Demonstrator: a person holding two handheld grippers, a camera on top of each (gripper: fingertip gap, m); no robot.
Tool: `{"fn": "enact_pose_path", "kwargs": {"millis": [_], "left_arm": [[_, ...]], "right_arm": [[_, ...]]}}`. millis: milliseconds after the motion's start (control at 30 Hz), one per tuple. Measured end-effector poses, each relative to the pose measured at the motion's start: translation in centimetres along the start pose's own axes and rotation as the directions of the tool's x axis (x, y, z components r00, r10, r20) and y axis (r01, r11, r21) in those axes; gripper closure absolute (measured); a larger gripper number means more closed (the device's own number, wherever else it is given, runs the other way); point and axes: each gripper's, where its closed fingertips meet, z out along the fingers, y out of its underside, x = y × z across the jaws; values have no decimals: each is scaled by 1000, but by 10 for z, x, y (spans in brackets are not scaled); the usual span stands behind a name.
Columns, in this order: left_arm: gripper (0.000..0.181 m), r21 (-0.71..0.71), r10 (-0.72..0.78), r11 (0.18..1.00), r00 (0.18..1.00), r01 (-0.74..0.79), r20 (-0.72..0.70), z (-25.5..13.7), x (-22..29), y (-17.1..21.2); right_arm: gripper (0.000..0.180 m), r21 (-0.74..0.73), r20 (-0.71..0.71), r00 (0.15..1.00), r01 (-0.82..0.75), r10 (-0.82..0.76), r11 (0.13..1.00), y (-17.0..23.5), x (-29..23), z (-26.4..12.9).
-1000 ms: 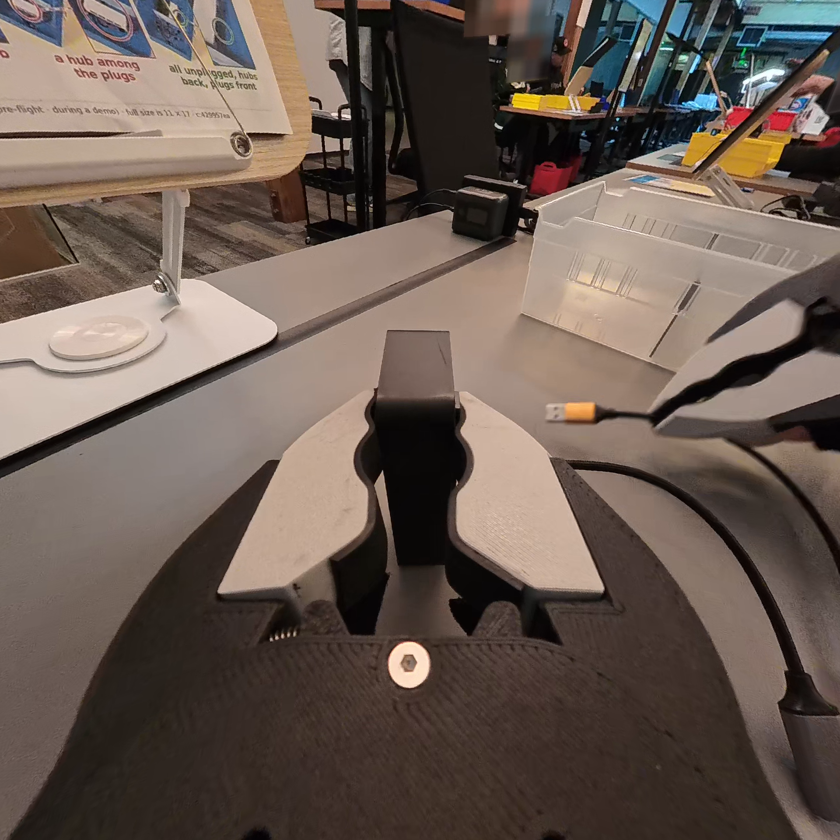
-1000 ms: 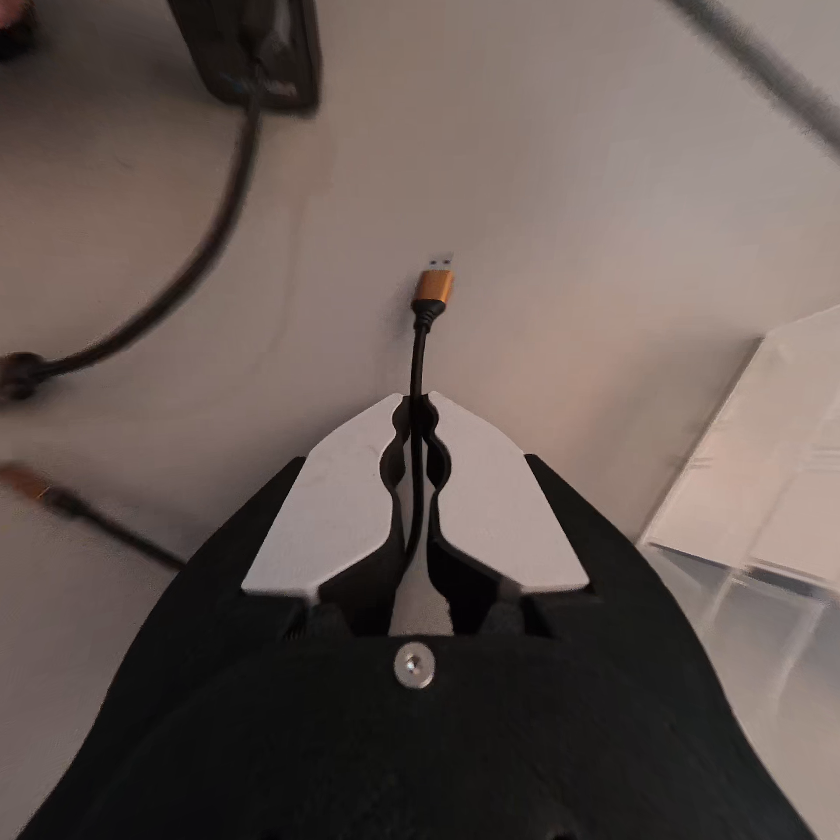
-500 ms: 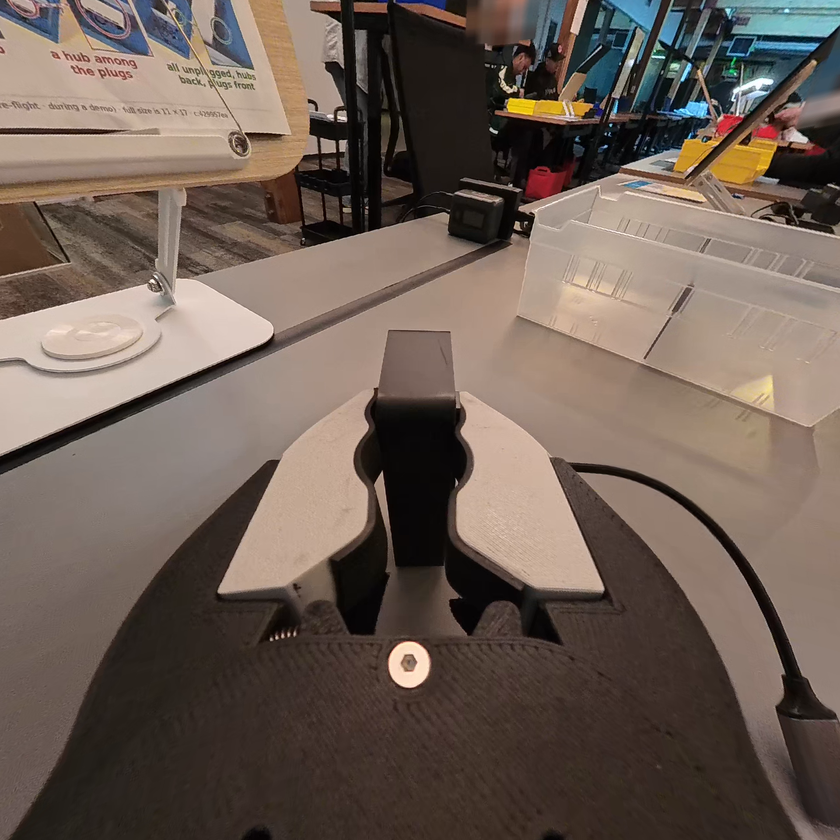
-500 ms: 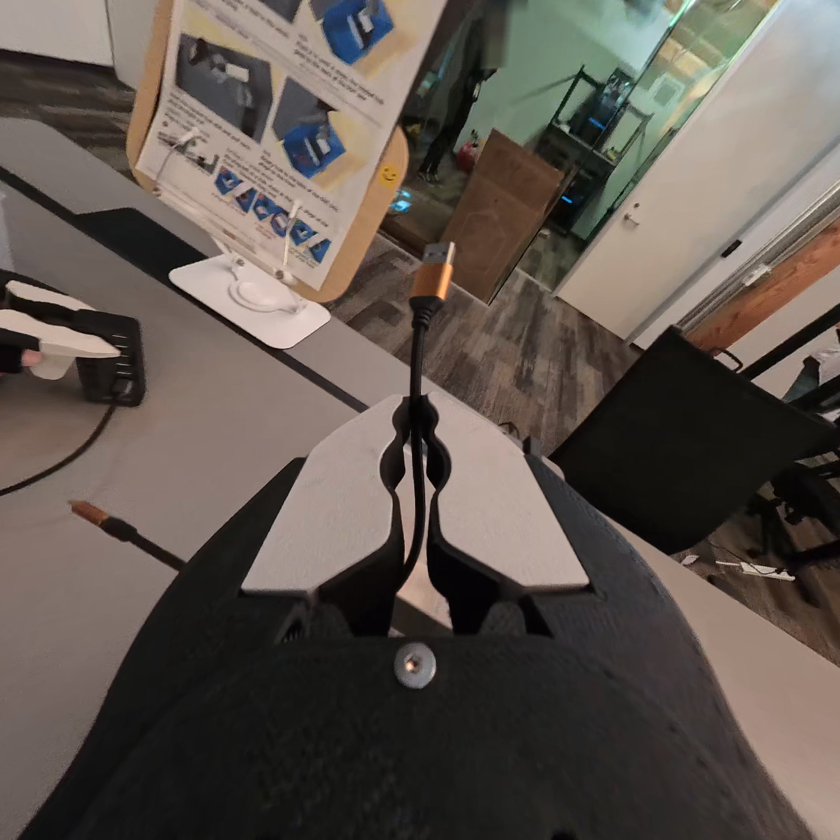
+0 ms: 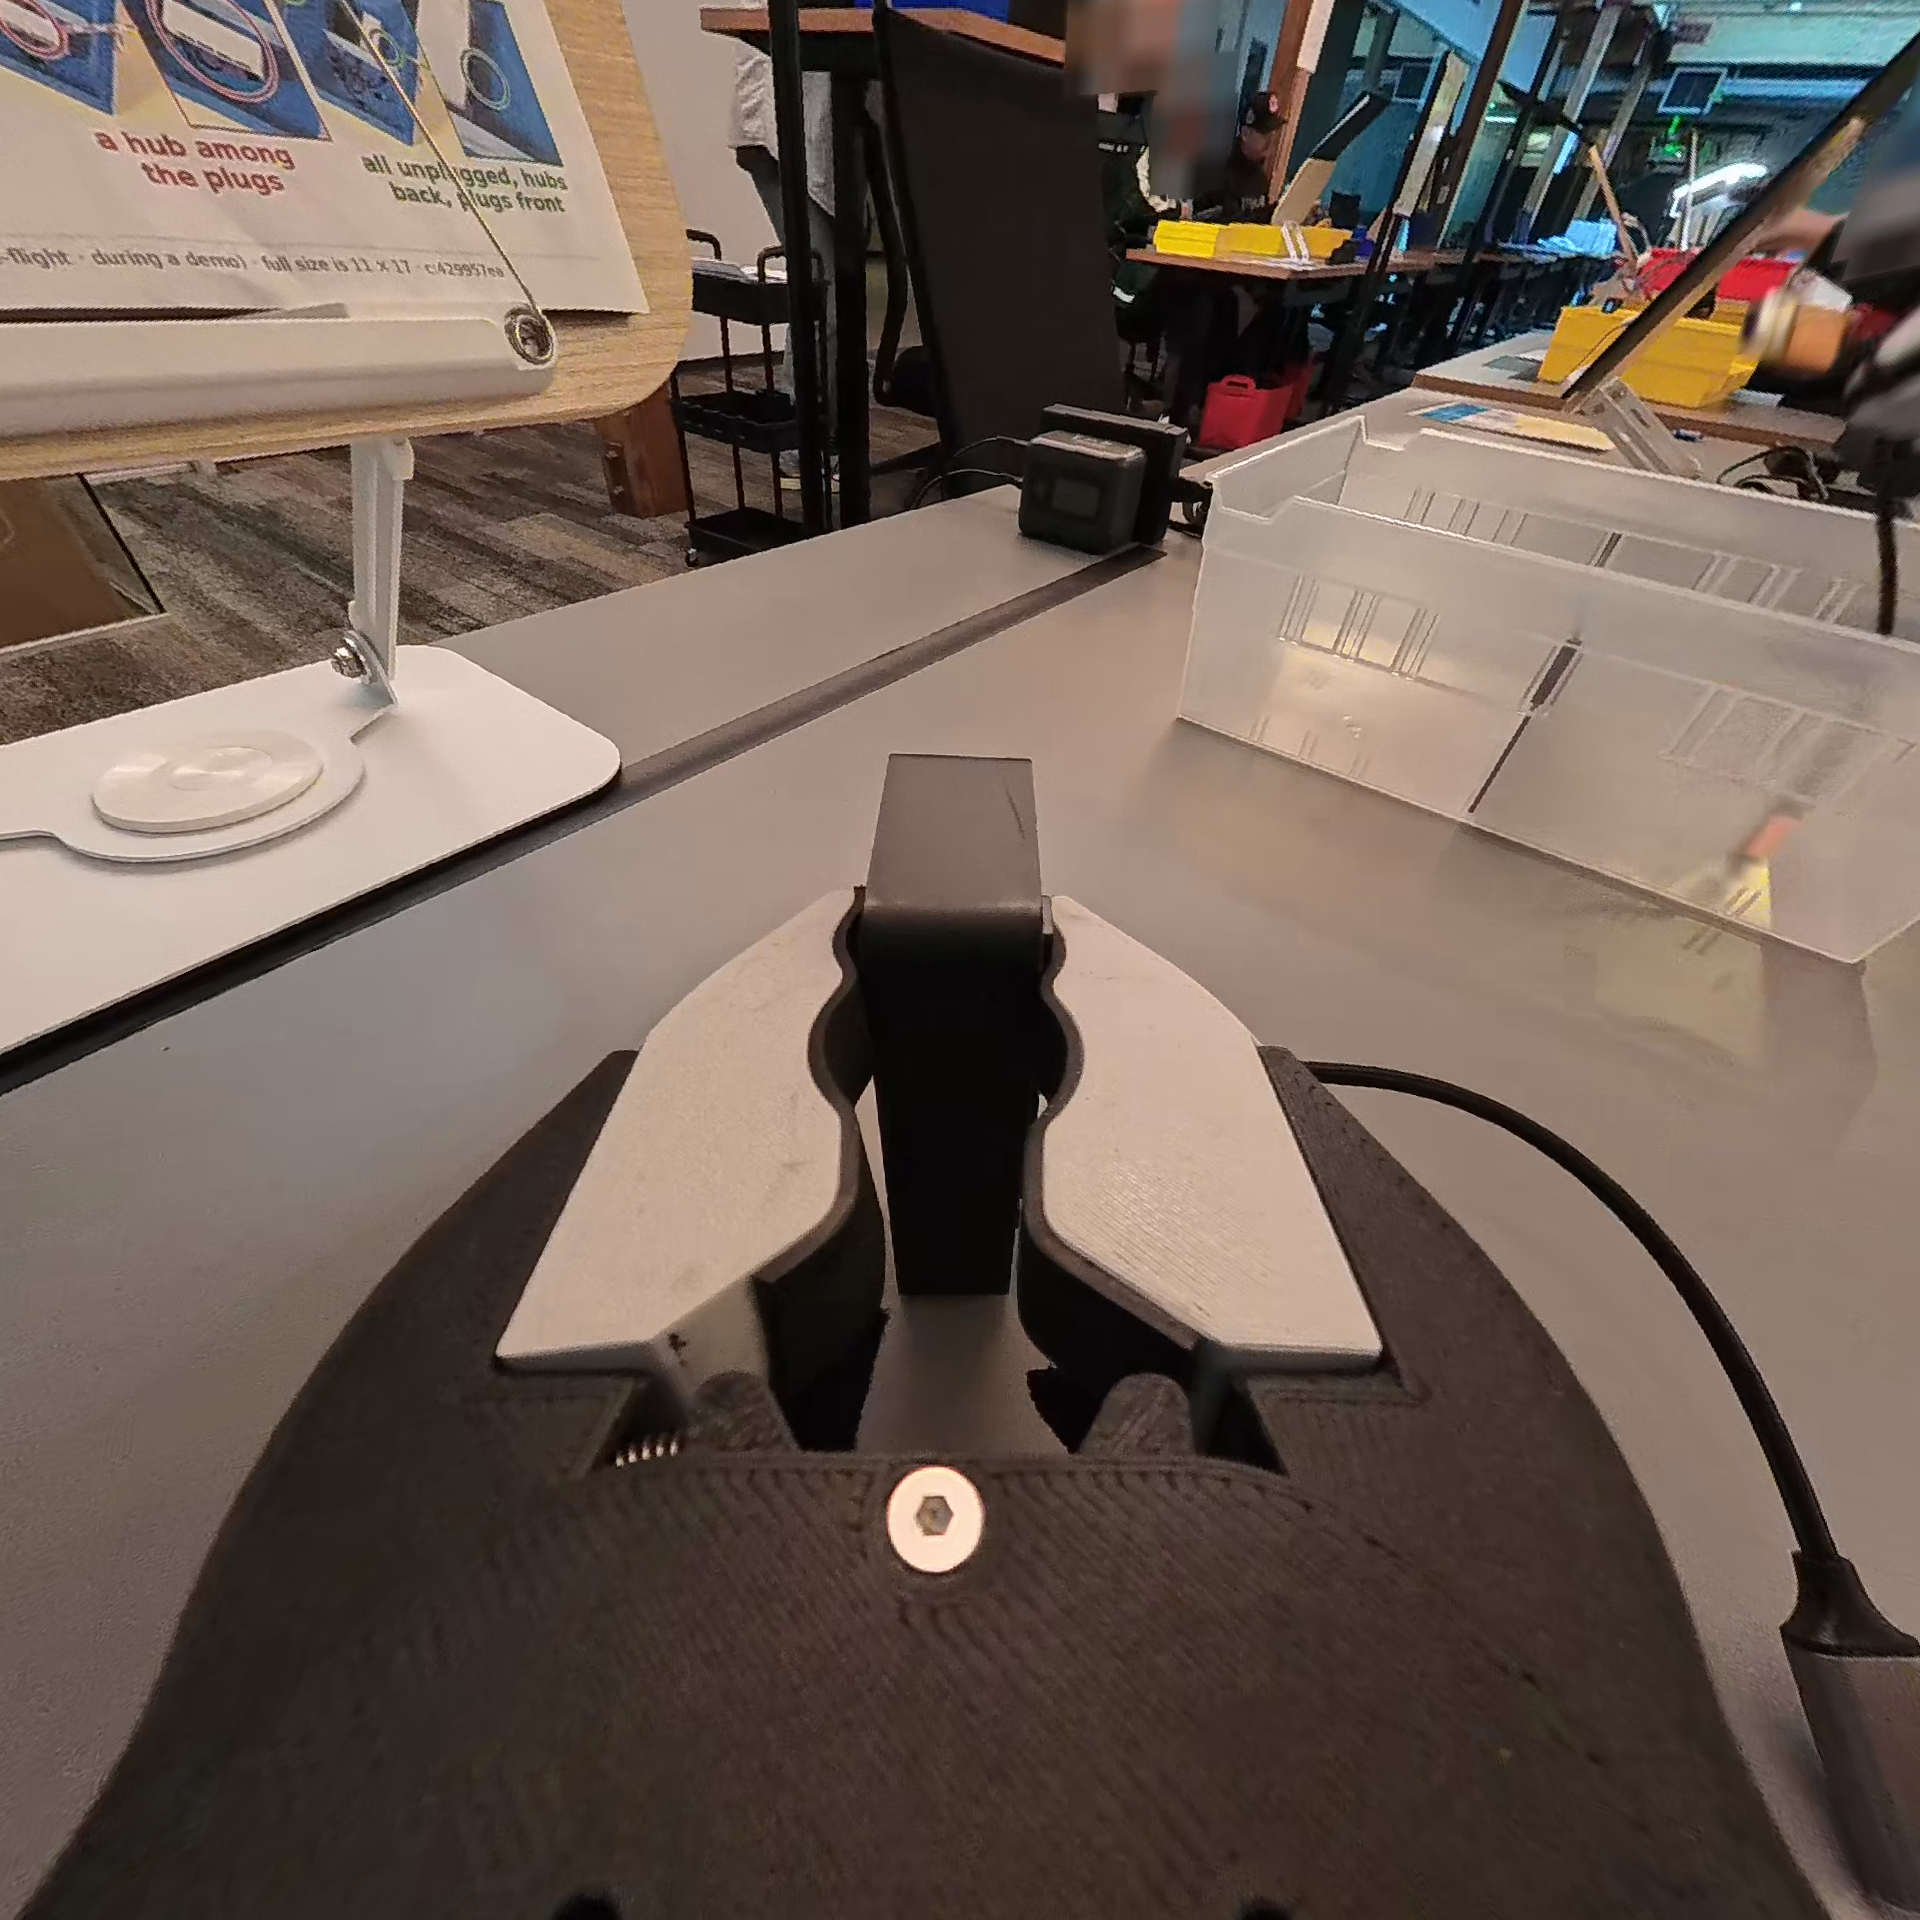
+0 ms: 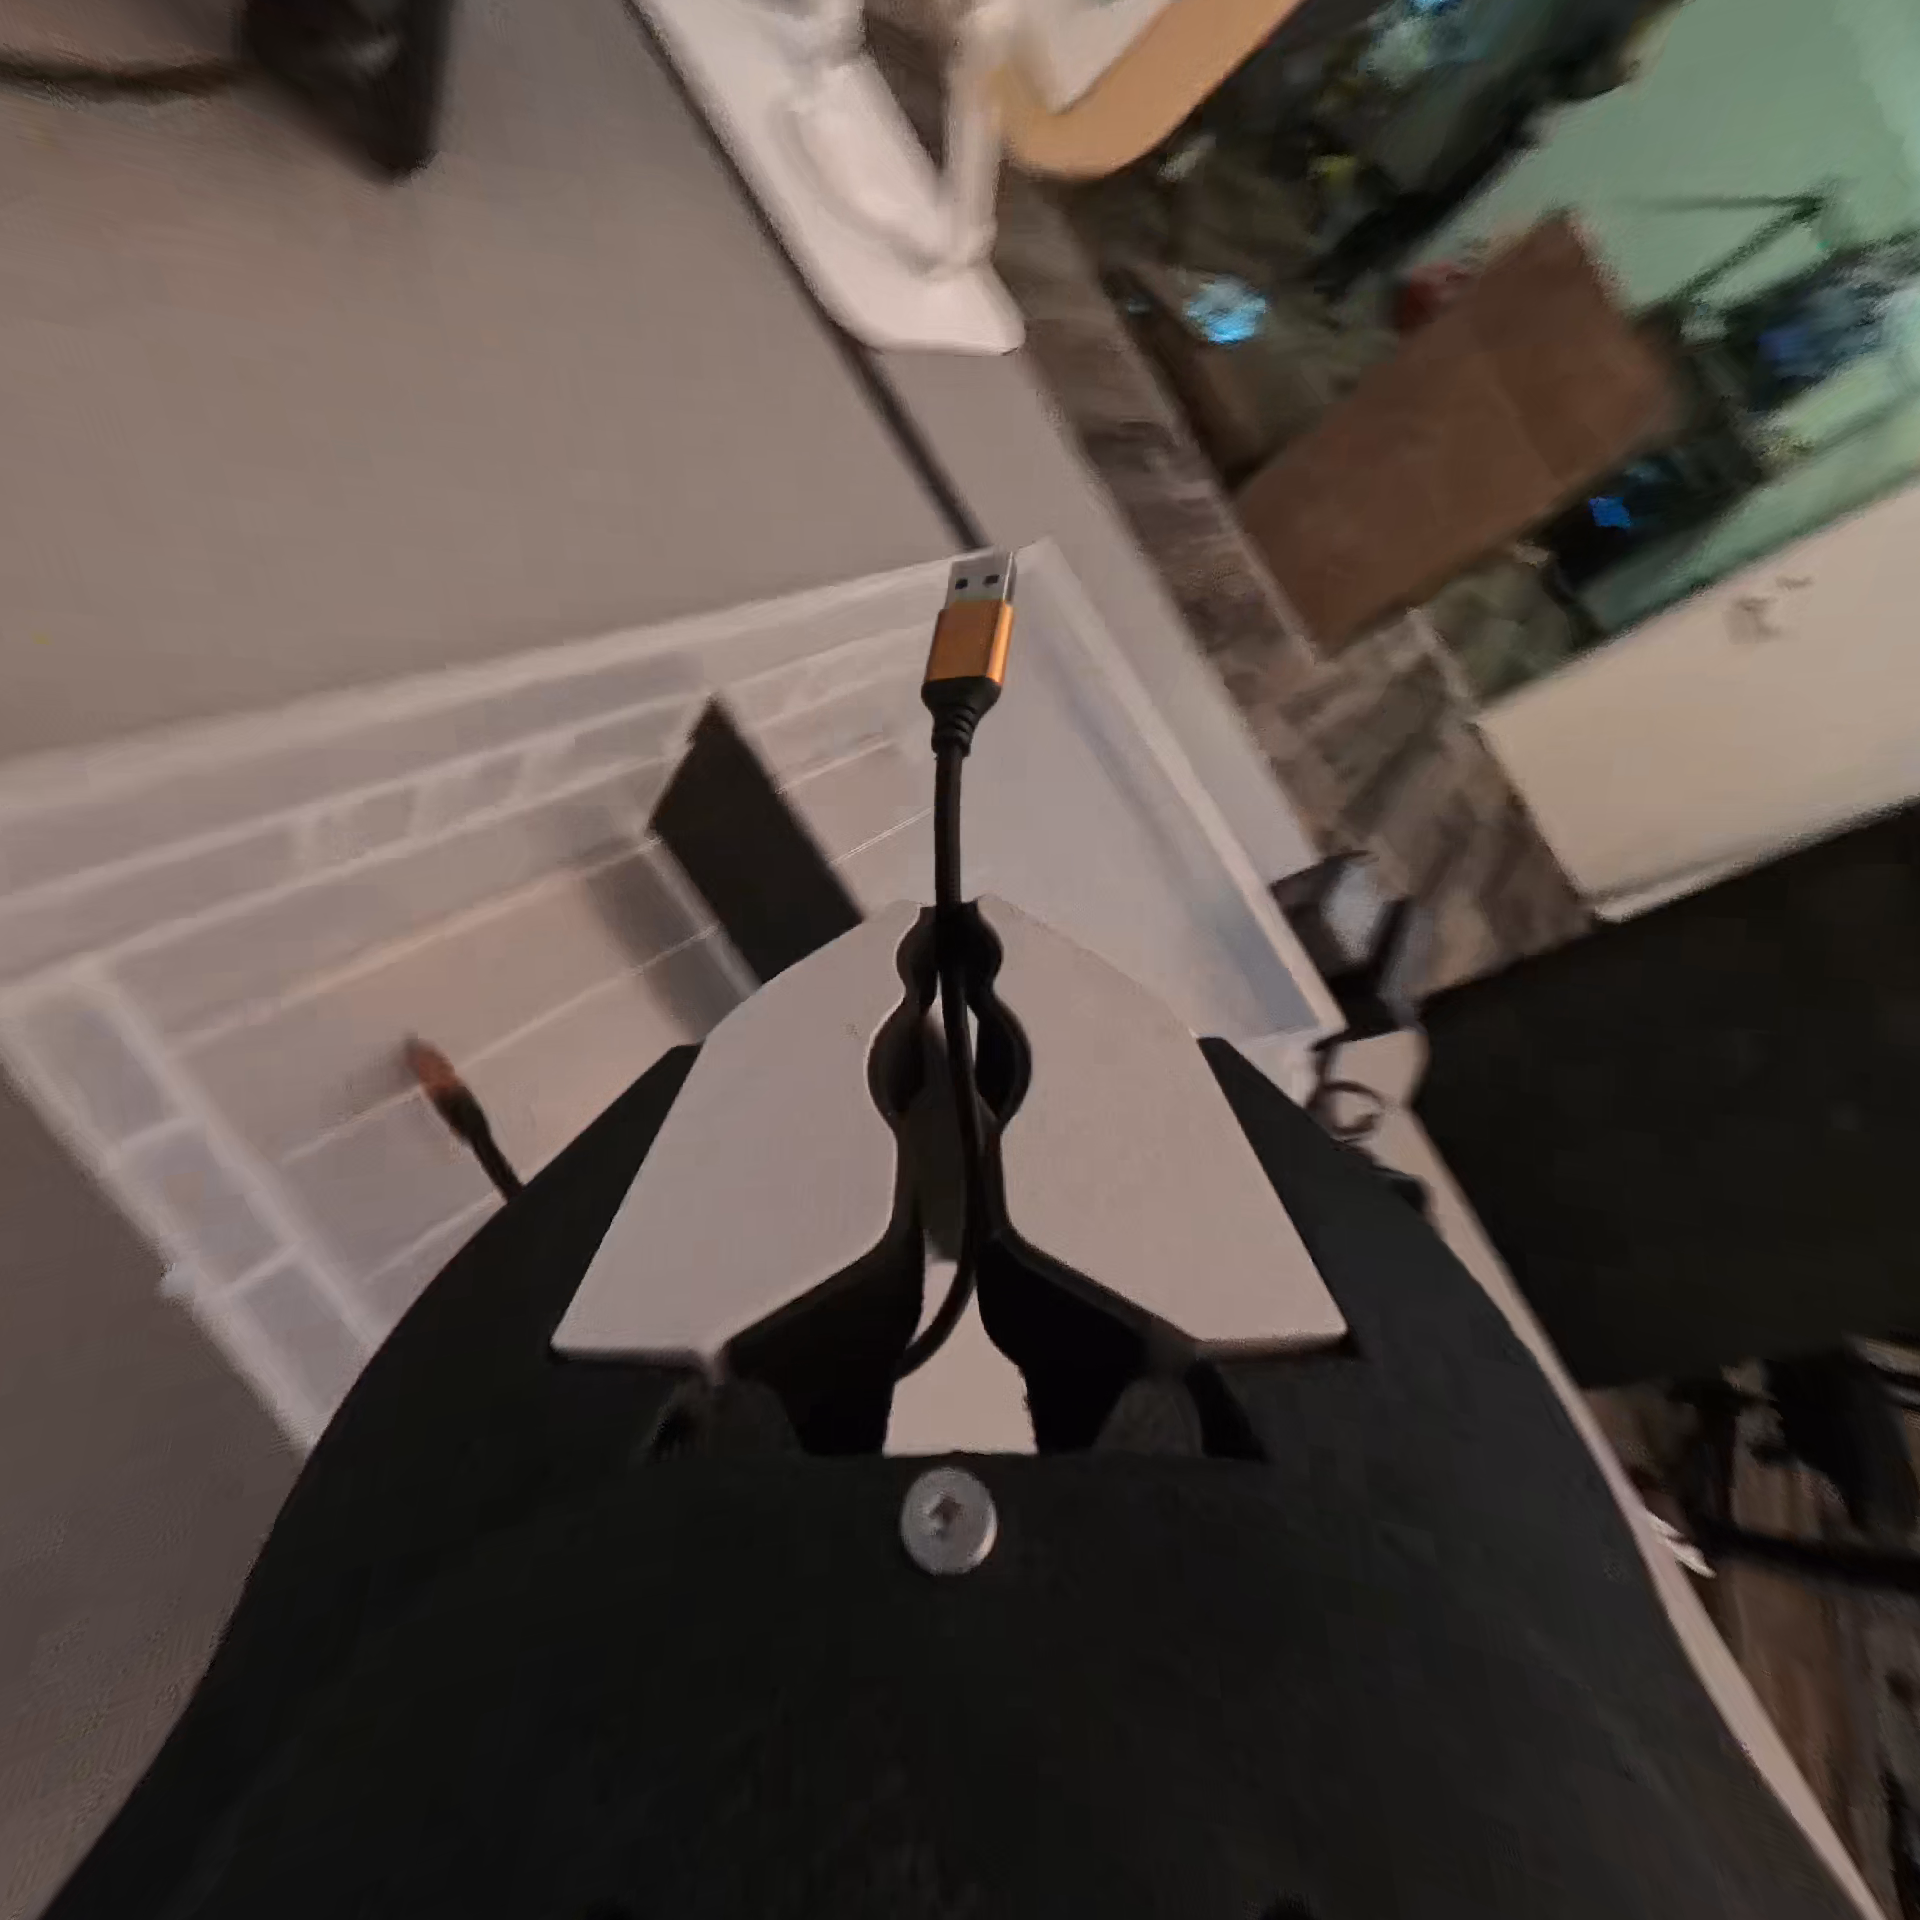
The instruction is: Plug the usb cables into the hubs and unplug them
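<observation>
Left wrist view: one left gripper (image 5: 951, 914), its two grey fingers (image 5: 717, 1132) closed on one black hub (image 5: 956, 997) that stands up between them, low over the grey bench (image 5: 312, 1122). One black lead (image 5: 1621, 1236) curves off the right of the gripper to a grey plug (image 5: 1860, 1745), cut off at the frame's corner. One clear bin (image 5: 1558, 665) sits on the bench to the right, well apart from the hub; its far end runs out of frame. One white stand (image 5: 343, 748) on the left carries a board (image 5: 312, 208), only its lower part in view. One small black box (image 5: 1091, 488) stands at the bench's far edge. At the upper right an orange plug (image 5: 1808, 332) shows blurred, above the bin; what holds it is hard to make out.

Right wrist view: one right gripper (image 6: 951, 914), its two fingers (image 6: 790, 1122) pinched tight on one black cable (image 6: 948, 821). The cable rises from the tips to an orange plug (image 6: 971, 644) with a bare metal end, in the air over the bin (image 6: 312, 831). A second orange-tipped cable (image 6: 457, 1101) shows at the left, blurred, its length hidden by the gripper; whether it lies in the bin or under it I cannot tell. One dark block (image 6: 748, 842) shows at the bin, unclear. The hub (image 6: 343, 73) is a dark smear at the top left. The whole view is tilted and motion-blurred.
</observation>
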Motion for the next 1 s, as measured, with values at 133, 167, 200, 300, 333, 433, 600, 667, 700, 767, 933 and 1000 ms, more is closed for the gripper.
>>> {"fn": "enact_pose_path", "kwargs": {"millis": [133,167,200,300,333,433,600,667,700,767,933,1000], "left_arm": [[155,1,-7,1000,1000,7,-6,0,1,0],[155,1,-10,1000,1000,10,-9,1,1,0],[155,1,-11,1000,1000,11,-11,1,1,0],[155,0,-6,1000,1000,6,-15,1,3,0],[155,0,-5,1000,1000,5,-14,1,3,0],[155,0,-1,1000,1000,1,-13,1,3,0],[155,-1,-8,1000,1000,8,-16,2,3,0],[155,-1,-10,1000,1000,10,-15,3,2,0],[155,-1,-8,1000,1000,8,-14,3,2,0],[155,-1,0,1000,1000,0,-12,3,3,0],[155,-3,5,1000,1000,-5,2,2,2,0],[155,0,-9,1000,1000,9,14,1,-1,0]], "right_arm": [[175,-149,298,952,-25,70,988,40,-48,11],[175,-218,350,934,9,69,976,53,-57,13],[175,-285,389,919,57,61,957,64,-63,15],[173,-413,397,918,166,13,896,84,-67,27],[170,-424,389,921,162,18,891,83,-65,30],[144,-376,303,952,71,50,924,65,-45,34],[150,-169,62,987,-139,151,976,-3,1,16],[151,37,-61,970,-235,237,971,-62,7,11],[150,156,-96,954,-267,283,951,-94,2,10],[152,374,-114,925,-297,361,879,-152,-25,18],[149,337,29,894,-430,448,838,-188,-132,145],[149,220,79,872,-488,484,844,-179,-156,192]]}}
